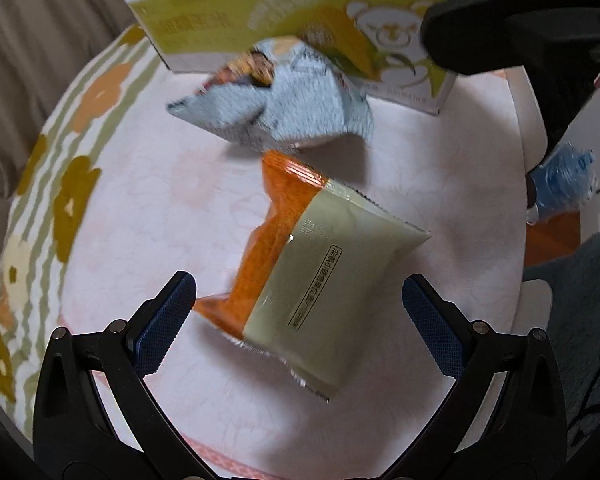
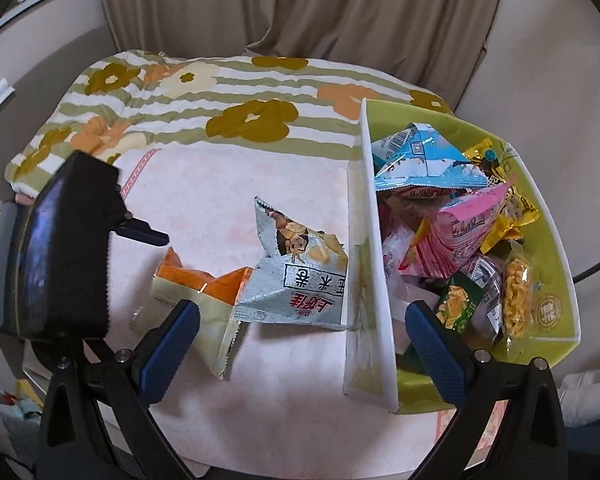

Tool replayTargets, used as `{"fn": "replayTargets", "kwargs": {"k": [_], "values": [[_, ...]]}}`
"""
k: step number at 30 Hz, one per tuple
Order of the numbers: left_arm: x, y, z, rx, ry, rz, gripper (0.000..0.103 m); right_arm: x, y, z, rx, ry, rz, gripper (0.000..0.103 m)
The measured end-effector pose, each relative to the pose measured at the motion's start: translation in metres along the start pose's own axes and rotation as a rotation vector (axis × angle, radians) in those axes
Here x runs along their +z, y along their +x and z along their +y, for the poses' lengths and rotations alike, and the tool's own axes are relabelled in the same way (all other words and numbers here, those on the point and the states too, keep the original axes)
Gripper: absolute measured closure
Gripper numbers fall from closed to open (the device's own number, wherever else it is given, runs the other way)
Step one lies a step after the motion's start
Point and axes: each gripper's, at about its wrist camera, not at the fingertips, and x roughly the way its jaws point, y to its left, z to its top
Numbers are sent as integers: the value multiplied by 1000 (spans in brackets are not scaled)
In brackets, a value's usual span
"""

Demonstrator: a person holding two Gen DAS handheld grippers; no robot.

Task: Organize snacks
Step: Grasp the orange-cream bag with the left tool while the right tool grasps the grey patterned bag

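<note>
Two packets outside box point(image 2: 370, 240); orange packet point(image 1: 324, 272) at 12 o'clock of your wide-spread, empty left gripper point(image 1: 300, 320); light, crinkly, slippery; pinch its sealed edge; right gripper point(image 2: 302, 348) also spread, empty.

Orange-beige packet point(image 1: 320, 280): flat on the pink cloth.
Silver-blue packet point(image 2: 296, 284): crumpled, against the box.
Green box point(image 2: 548, 240): full of snacks.

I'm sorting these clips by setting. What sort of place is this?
Most likely a bedroom at home. A floral striped quilt lies bunched on a soft pink-covered surface, probably a bed, with beige curtains behind it. Snack packets fill a green box set on it.
</note>
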Motion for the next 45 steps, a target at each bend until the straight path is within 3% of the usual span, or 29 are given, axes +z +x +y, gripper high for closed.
{"fn": "replayTargets", "kwargs": {"k": [5, 9, 13, 16, 22, 33, 41, 43, 45], "values": [[0, 18, 7, -29, 4, -5, 5, -4, 3, 9, -40, -56, -34, 3], [1, 31, 14, -66, -13, 10, 27, -5, 10, 13, -51, -72, -41, 3], [-3, 32, 17, -89, -15, -12, 35, -4, 16, 18, -72, -103, -50, 9], [-7, 32, 28, -104, -60, -10, 36, -3, 21, 23, -85, -120, -55, 17], [-23, 28, 52, -99, -169, 3, 38, -2, 33, 43, -162, -184, -87, 17], [-52, 23, 89, -78, -364, 3, 39, -3, 93, 63, -402, -240, -19, 17], [-64, 16, 94, -60, -438, -7, 39, 5, 127, 64, -493, -342, 8, 17], [-65, 16, 101, -56, -466, -13, 39, 6, 133, 63, -506, -367, 18, 20], [-67, 12, 105, -49, -494, -25, 39, 6, 136, 60, -514, -376, 24, 30]]}}
